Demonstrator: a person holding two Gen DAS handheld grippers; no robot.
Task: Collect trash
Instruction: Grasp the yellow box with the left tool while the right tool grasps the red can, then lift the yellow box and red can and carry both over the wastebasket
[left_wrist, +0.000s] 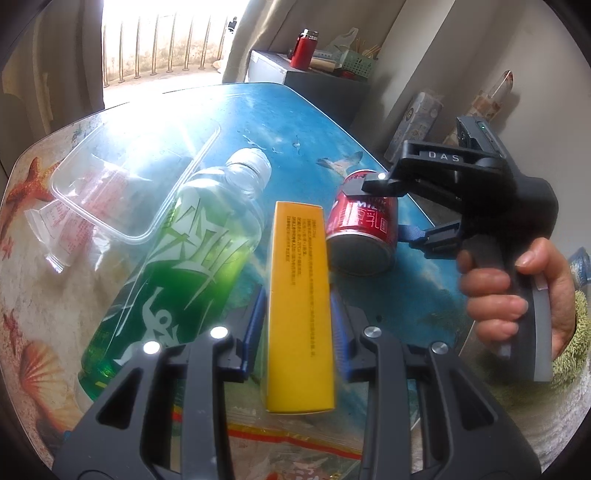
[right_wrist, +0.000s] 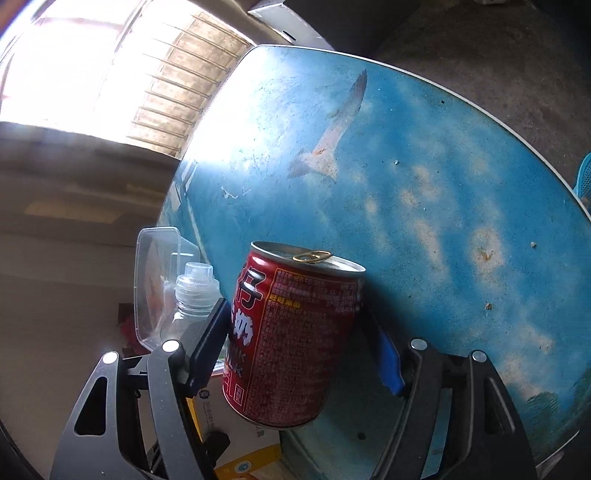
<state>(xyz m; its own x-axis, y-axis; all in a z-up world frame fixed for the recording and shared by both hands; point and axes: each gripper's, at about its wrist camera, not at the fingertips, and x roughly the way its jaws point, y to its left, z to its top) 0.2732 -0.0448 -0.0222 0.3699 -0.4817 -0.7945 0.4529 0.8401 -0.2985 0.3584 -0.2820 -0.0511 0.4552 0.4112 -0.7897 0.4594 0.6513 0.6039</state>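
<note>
Left gripper (left_wrist: 297, 332) first: its blue pads are pressed against the two long sides of a yellow box (left_wrist: 300, 306), which stands up between the jaws with its narrow printed face toward the camera. A firm pinch.

Beside the box, toward the tabletop's left edge, lies a green drinks bottle (left_wrist: 177, 266), capless neck pointing toward the far edge. Behind it sits a clear plastic tray (left_wrist: 122, 184), part of it overlapping the bottle, with a crumpled clear wrapper (left_wrist: 55, 229) tucked beneath, near the starfish print at the left edge.

Now the right gripper (right_wrist: 295, 347). A red milk can (right_wrist: 291, 332) sits between its jaws, pull-tab top (right_wrist: 312, 256) facing up and away. In the right wrist view the dark left pad lies against the can's side, while the blue pad on the right stands beside it with a sliver of shadow between; whether that side touches I cannot tell, so no confirmed grip, only a can straddled by spread jaws. In the left wrist view the can leans on the blue table (right_wrist: 424, 177), near the right edge and just in front of the printed seagull (right_wrist: 332, 140), with one black fingertip (left_wrist: 380, 184) over its upper rim. The person's hand (left_wrist: 517, 295) wraps the grey handle.

Beyond the far corner, a red flask (left_wrist: 303, 50) stands on a cabinet.
</note>
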